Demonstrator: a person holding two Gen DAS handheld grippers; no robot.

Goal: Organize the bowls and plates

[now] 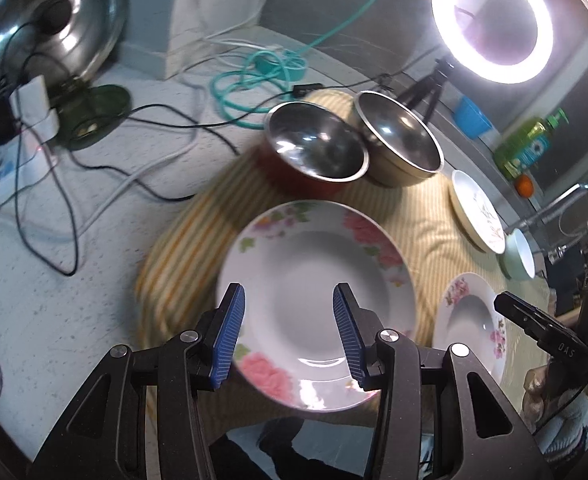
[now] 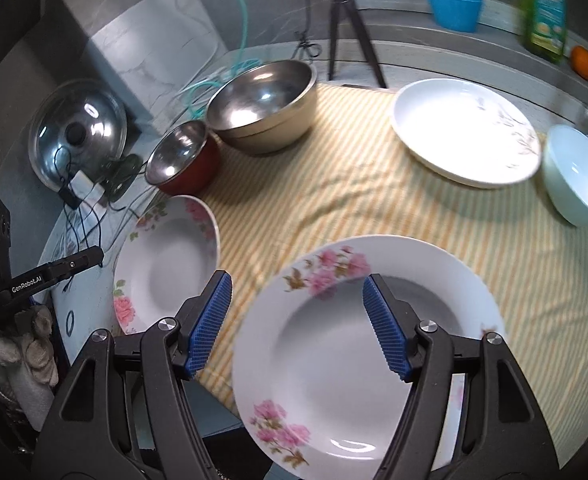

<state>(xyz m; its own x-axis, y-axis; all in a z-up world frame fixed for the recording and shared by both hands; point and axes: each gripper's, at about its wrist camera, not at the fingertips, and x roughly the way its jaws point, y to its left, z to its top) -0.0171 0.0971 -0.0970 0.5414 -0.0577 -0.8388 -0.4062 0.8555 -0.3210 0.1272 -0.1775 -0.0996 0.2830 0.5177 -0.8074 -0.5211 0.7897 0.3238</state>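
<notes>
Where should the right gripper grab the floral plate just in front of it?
Take the floral plate by its near rim, coming in low from the table's front edge. The rim is broad and thin, and appears to overhang the striped cloth there, so one finger could slip beneath. The right gripper is open above it, straddling its left half.

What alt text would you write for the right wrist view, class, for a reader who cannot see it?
The open right gripper hovers over a pink-flowered plate at the near edge of a yellow striped cloth. A second flowered plate lies left, a red bowl and steel bowl behind, a white plate and pale bowl right.
</notes>
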